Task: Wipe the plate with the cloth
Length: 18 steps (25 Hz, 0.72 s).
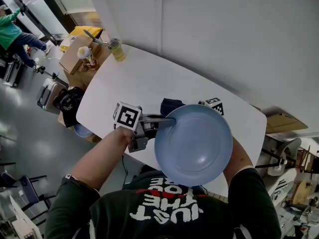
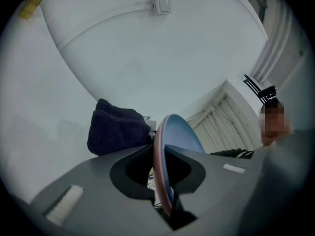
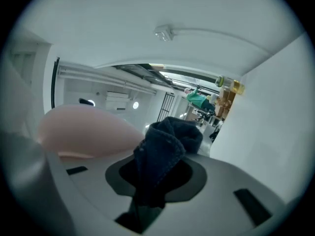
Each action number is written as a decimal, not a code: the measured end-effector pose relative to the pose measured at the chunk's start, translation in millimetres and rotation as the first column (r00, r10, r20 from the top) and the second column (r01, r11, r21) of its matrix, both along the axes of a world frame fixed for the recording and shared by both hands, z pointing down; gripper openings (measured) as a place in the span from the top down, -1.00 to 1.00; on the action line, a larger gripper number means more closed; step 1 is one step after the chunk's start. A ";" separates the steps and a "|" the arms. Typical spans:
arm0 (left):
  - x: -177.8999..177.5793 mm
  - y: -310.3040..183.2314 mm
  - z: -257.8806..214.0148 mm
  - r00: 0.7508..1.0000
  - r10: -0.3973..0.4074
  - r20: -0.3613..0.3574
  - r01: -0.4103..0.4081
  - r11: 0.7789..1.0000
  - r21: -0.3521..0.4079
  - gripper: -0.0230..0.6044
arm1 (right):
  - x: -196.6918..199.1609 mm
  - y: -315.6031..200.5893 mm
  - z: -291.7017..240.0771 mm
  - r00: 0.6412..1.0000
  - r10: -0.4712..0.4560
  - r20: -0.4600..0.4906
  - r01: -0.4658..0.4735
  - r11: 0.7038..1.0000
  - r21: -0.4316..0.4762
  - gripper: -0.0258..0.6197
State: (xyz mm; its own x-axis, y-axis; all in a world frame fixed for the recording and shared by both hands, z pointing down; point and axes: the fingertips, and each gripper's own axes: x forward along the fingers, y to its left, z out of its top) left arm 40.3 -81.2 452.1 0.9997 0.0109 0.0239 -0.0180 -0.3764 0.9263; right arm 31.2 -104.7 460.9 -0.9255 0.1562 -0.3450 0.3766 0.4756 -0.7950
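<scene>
A round blue plate [image 1: 194, 143] hangs above the white table [image 1: 124, 78], its face toward me. My left gripper [image 1: 167, 121] is shut on its left rim; in the left gripper view the rim [image 2: 162, 166] runs edge-on between the jaws. My right gripper [image 3: 156, 177] is shut on a dark navy cloth [image 3: 167, 144]. That cloth [image 1: 170, 105] peeks out just beyond the plate's upper-left edge. Most of the right gripper is hidden behind the plate; only its marker cube [image 1: 214, 104] shows. The plate's pale underside [image 3: 83, 129] lies left of the cloth.
A yellow-green bottle [image 1: 117, 49] stands at the table's far corner. Cardboard boxes [image 1: 79, 56], a black bag [image 1: 70, 104] and a blue bin [image 1: 81, 131] sit on the floor to the left. A person in green [image 1: 12, 31] sits far left. A wall borders the table's far side.
</scene>
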 end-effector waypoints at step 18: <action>-73.5 -39.9 -18.0 0.977 -0.108 0.184 0.092 0.991 0.096 0.78 | 6.2 -47.3 -26.4 0.958 0.280 -0.058 -0.247 0.912 0.328 0.66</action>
